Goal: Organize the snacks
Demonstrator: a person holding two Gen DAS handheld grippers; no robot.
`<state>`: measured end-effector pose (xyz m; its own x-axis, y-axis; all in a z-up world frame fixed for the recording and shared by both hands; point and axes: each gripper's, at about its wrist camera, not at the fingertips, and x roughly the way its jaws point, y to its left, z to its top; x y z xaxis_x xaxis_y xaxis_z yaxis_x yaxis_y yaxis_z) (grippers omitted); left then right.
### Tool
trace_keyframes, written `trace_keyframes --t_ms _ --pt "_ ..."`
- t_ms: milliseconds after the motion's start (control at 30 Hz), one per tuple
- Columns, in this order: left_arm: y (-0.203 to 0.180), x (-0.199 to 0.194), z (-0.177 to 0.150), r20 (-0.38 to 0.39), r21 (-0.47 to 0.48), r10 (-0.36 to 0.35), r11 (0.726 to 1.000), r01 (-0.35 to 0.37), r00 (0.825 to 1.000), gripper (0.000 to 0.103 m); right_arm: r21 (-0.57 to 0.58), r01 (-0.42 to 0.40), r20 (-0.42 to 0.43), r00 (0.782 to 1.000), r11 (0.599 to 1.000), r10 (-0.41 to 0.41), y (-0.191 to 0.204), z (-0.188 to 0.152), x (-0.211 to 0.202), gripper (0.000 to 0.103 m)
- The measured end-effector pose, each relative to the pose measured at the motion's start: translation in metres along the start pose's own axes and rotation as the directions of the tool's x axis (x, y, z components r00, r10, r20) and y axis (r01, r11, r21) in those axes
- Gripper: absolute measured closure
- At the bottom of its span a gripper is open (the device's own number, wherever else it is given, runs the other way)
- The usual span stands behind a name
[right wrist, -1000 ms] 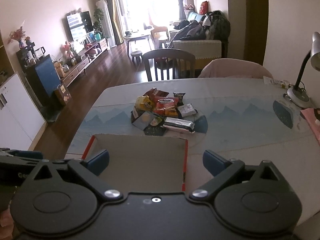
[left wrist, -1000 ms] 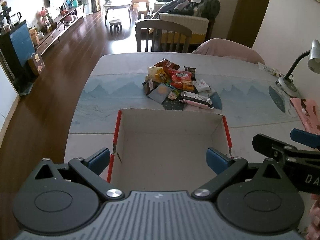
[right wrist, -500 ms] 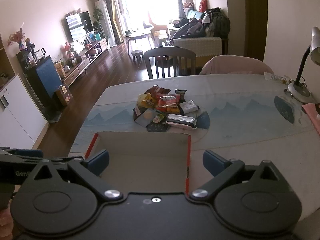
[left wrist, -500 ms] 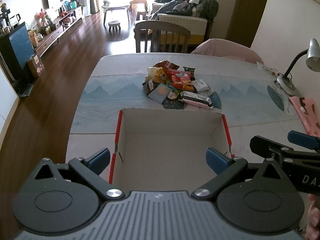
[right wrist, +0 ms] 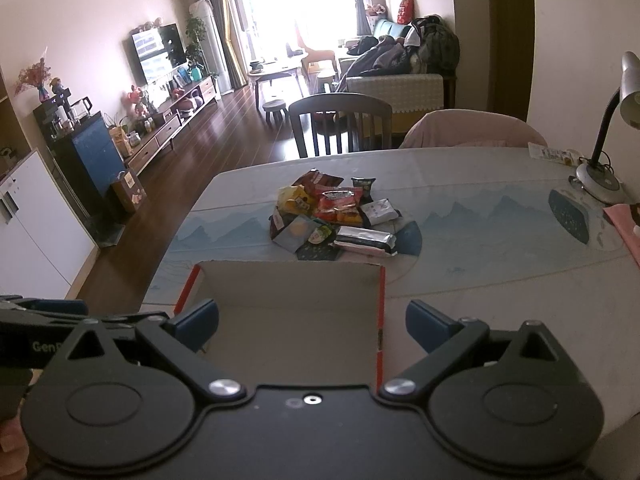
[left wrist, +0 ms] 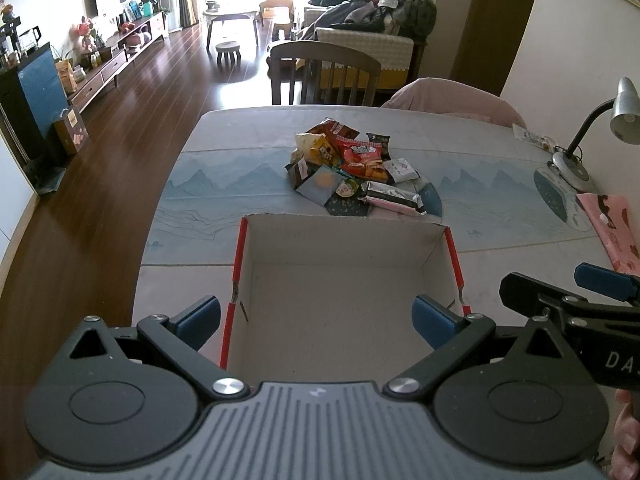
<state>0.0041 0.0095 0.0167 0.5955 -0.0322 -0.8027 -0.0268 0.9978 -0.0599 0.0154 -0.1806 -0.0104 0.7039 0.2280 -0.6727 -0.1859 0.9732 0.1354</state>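
Note:
A pile of snack packets (left wrist: 352, 164) lies in the middle of the table, also in the right wrist view (right wrist: 336, 216). An open cardboard box with red edges (left wrist: 344, 240) stands in front of it, nearer to me, and looks empty; it also shows in the right wrist view (right wrist: 288, 280). My left gripper (left wrist: 316, 318) is open and empty above the box's near side. My right gripper (right wrist: 312, 322) is open and empty over the box's right wall. The right gripper's fingers (left wrist: 600, 278) show at the right edge of the left wrist view.
A desk lamp (left wrist: 576, 148) and a pink cloth (left wrist: 612, 220) sit at the table's right side. Two chairs (left wrist: 324, 72) stand behind the far edge. The table's left edge drops to a wooden floor (left wrist: 100, 184).
Both views have shifted slightly, with the box and snack pile sitting a little lower in the frames. Both grippers stay open and empty.

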Motion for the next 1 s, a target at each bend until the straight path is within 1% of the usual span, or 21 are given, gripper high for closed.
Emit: trace_keyframes --t_ms 467,700,833,1000 --pt "0.005 -0.003 -0.004 -0.001 0.008 -0.016 1.000 0.016 1.000 0.000 0.009 0.007 -0.001 1.000 1.000 -0.007 0.002 -0.003 -0.003 0.003" --pt "0.010 0.002 -0.001 -0.015 0.016 -0.027 1.000 0.027 1.000 0.000 0.032 0.004 -0.018 1.000 0.999 -0.004 -0.001 -0.002 0.001 0.003" --pt "0.011 0.009 0.004 -0.018 0.015 -0.032 0.999 0.032 0.999 0.000 0.017 0.006 -0.009 1.000 1.000 -0.006 -0.001 0.005 0.006 0.003" --pt "0.008 0.023 0.017 -0.015 0.019 -0.011 1.000 0.012 1.000 0.000 -0.011 -0.002 -0.016 1.000 1.000 0.001 -0.004 0.019 0.020 0.003"
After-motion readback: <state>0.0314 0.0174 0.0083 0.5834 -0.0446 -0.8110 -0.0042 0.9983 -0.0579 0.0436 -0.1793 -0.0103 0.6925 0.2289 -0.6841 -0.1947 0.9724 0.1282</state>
